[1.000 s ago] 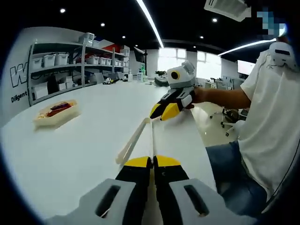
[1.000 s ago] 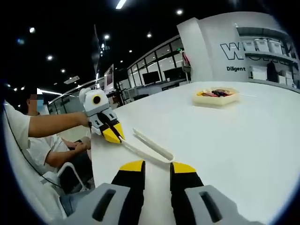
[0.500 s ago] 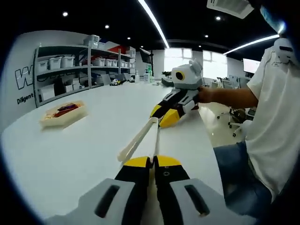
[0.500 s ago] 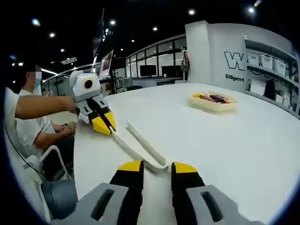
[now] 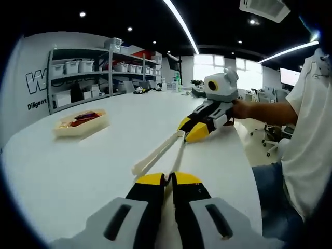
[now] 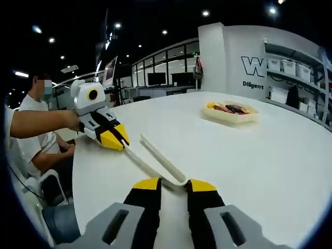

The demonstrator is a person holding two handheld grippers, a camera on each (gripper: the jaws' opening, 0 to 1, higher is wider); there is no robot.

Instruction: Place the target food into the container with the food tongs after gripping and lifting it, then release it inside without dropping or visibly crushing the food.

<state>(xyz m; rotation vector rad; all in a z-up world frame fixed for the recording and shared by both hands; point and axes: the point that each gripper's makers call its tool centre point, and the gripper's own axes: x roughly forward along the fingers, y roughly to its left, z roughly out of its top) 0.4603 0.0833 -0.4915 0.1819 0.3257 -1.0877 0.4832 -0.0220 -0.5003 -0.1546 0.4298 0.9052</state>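
In the left gripper view, our left gripper [image 5: 168, 181] sits at lower centre, jaws closed on one arm tip of the cream food tongs [image 5: 158, 153], whose long axis runs up-right toward the right gripper [image 5: 194, 129]. The food tray [image 5: 80, 122] lies at centre left on the counter [image 5: 78, 166]. In the right gripper view, our right gripper [image 6: 174, 187] stands jaws open around the tongs' hinge, arms pointing upper left; the tongs look light, springy and slippery, best held mid-arm.
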